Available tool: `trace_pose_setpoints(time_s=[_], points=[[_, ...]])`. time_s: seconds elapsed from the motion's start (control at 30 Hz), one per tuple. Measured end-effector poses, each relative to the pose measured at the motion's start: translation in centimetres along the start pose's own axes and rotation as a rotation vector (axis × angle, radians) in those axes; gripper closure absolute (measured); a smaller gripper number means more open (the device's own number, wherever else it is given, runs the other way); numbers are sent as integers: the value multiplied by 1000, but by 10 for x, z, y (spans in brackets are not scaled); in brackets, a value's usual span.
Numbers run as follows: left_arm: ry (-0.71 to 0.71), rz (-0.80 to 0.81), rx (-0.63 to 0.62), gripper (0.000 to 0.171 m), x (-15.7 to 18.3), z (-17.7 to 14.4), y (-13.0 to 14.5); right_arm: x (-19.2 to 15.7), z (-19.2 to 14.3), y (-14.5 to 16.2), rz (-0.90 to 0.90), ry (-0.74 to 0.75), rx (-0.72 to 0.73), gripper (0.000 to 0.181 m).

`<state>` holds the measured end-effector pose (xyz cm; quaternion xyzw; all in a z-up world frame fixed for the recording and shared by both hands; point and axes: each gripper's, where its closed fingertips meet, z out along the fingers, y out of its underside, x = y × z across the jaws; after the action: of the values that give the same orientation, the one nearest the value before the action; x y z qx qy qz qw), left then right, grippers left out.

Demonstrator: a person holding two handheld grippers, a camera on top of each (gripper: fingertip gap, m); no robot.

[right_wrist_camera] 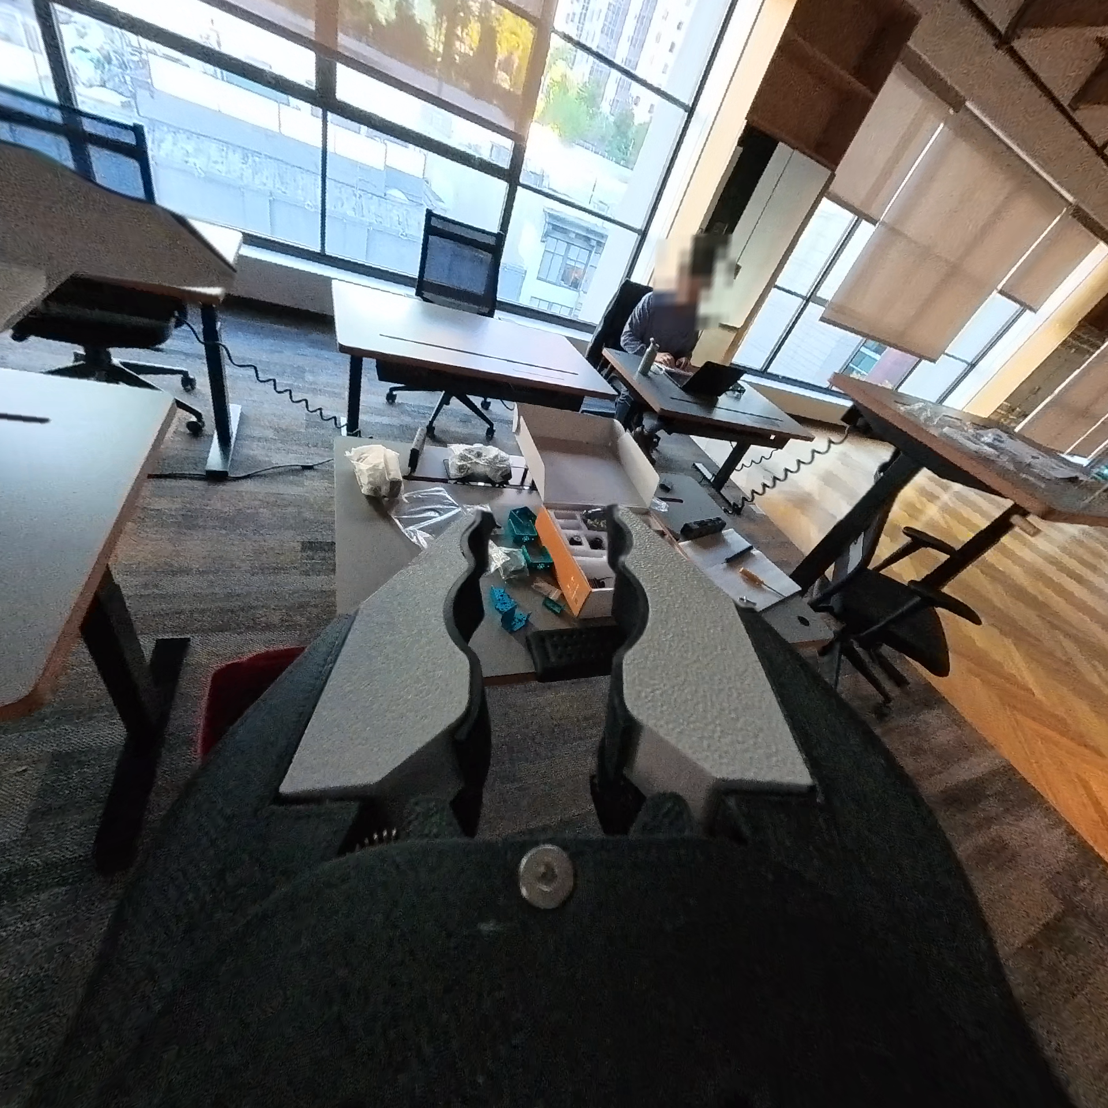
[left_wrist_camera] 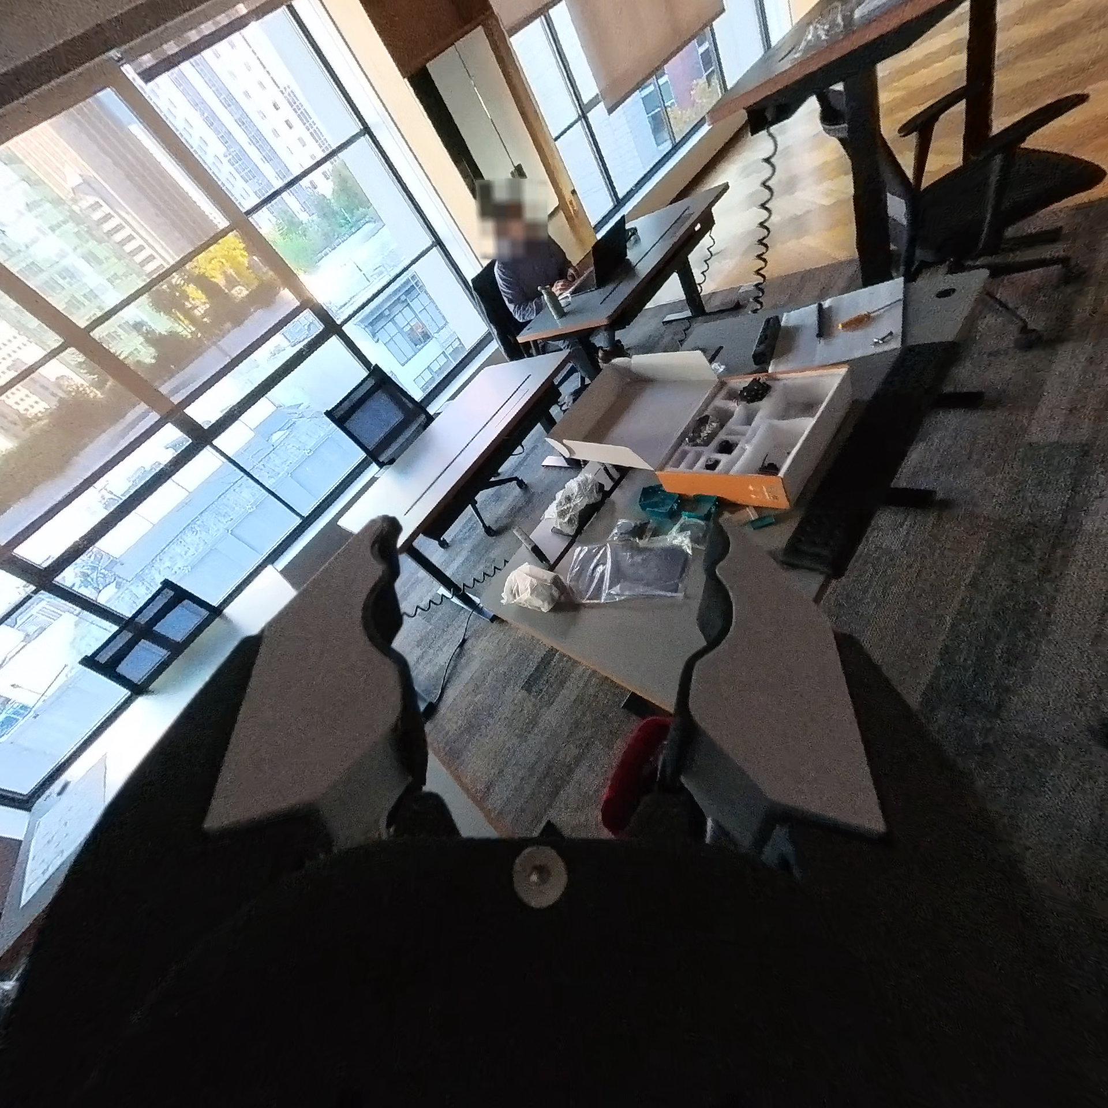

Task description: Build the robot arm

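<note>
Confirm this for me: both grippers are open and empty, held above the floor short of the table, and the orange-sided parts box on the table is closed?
Not closed. In the right wrist view the orange-sided parts box lies open, lid raised, compartments showing. Otherwise right: left gripper and right gripper are open, empty, short of the table.

No legible text in either view. Orange side of open box (left_wrist_camera: 725,487) bears small print, too blurred to read. White sheet on left desk (left_wrist_camera: 57,839): faint marks, unreadable.

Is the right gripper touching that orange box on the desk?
Apart. In the right wrist view the right gripper hangs open in the air well short of the desk, with carpet showing between its fingers before the desk edge; the orange box lies farther off.
</note>
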<state>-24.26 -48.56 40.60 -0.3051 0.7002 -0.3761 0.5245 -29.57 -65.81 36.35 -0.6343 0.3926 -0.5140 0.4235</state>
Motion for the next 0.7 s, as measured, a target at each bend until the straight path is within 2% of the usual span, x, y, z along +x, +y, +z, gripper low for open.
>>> trace_pose_setpoints(time_s=[0.13, 0.2, 0.37, 0.43, 0.53, 0.6, 0.7], points=[[47, 8, 13, 71, -1, 26, 2, 1, 21, 8, 24, 42, -47, 140], [84, -24, 15, 70, -1, 42, 8, 15, 32, 14, -3, 116, -85, 139], [152, -219, 117, 75, -21, 77, 36, 99, 49, 12, -128, 404, -258, 132], [140, -281, 161, 75, -33, 88, 49, 124, 55, 7, -162, 444, -267, 132], [115, -310, 133, 74, -39, 112, 65, 153, 72, 21, -185, 456, -295, 131], [86, -327, 143, 74, -38, 128, 62, 171, 87, 36, -180, 444, -303, 132], [56, -378, 226, 87, -30, 144, 34, 200, 114, 58, -164, 402, -339, 131]])
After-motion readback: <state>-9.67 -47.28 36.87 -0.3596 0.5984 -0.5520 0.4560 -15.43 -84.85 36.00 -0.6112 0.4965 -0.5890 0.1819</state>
